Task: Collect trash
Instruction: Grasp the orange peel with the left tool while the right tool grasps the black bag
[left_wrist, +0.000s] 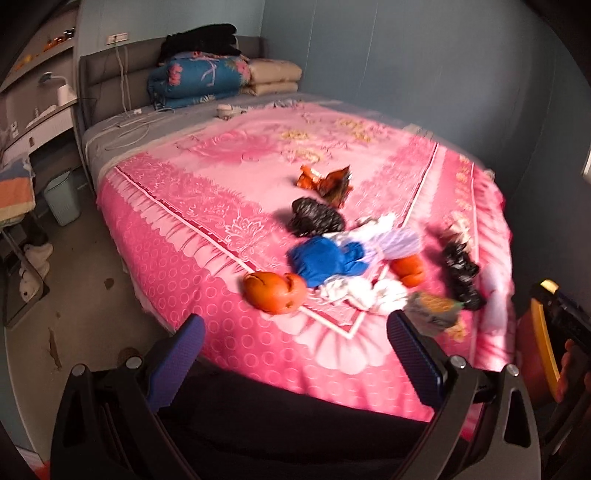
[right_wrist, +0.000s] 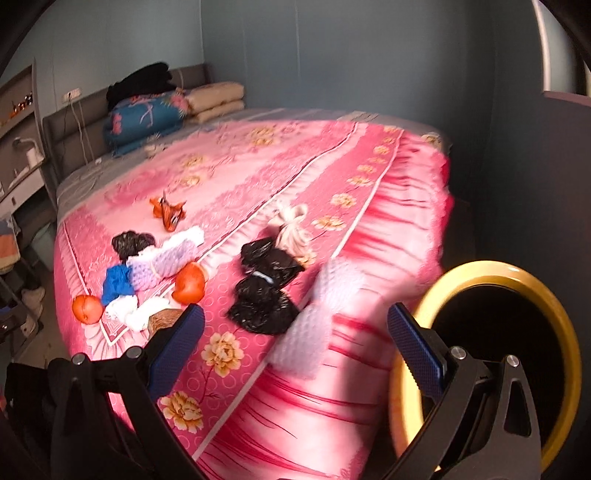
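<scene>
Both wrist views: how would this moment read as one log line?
left hand-held gripper: open, empty | right hand-held gripper: open, empty | trash pile: on pink bedspread, untouched | yellow-rimmed bin: beside bed

- Two round orange fruit peels (right_wrist: 87, 309) (right_wrist: 189, 283)
- Two crumpled black plastic bags (right_wrist: 132, 243) (right_wrist: 264, 286)
- One crumpled orange snack wrapper (right_wrist: 168, 211)
- One crumpled blue cloth (right_wrist: 117, 283)
- One yellow-rimmed black trash bin (right_wrist: 495, 354)
- Three folded quilts (left_wrist: 199, 79) (left_wrist: 275, 71) (left_wrist: 273, 88)

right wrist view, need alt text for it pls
An open right gripper hovers over a pink floral bedspread strewn with crumpled black plastic bags, orange peels and white tissues; a yellow-rimmed bin stands at right.
</scene>
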